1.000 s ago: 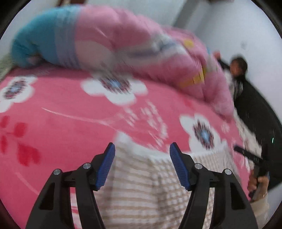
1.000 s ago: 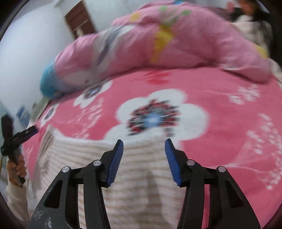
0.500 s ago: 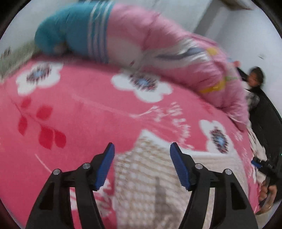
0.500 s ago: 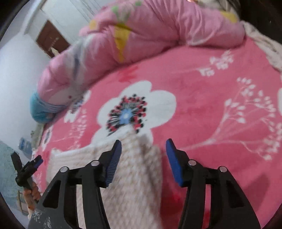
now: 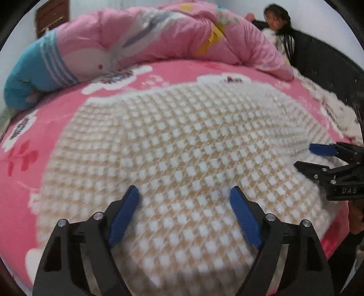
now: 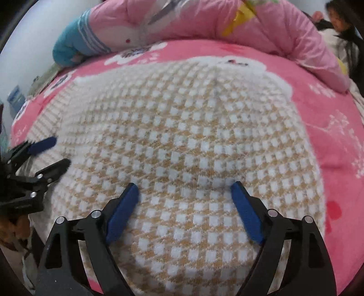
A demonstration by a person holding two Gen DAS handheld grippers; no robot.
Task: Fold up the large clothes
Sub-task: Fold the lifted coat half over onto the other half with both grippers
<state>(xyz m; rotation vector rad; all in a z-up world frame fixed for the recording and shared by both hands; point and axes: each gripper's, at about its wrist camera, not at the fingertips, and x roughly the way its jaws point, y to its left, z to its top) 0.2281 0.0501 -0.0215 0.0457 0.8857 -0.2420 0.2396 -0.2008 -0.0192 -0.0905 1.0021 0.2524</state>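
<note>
Both tongs opening above checked garment, nothing pinched, door only in left view

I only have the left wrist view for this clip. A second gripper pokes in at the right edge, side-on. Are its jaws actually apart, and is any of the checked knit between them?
Observer: The right wrist view faces the right gripper head-on: jaws wide and opening, pads off the checked knit garment lying beneath.
Operator: What lies to the right of the garment?
Observer: Bare pink floral blanket, with white sprig prints.
Operator: Anything beyond the bed's left edge?
Observer: A blurred blue-and-white object against the wall; I cannot identify it.
</note>
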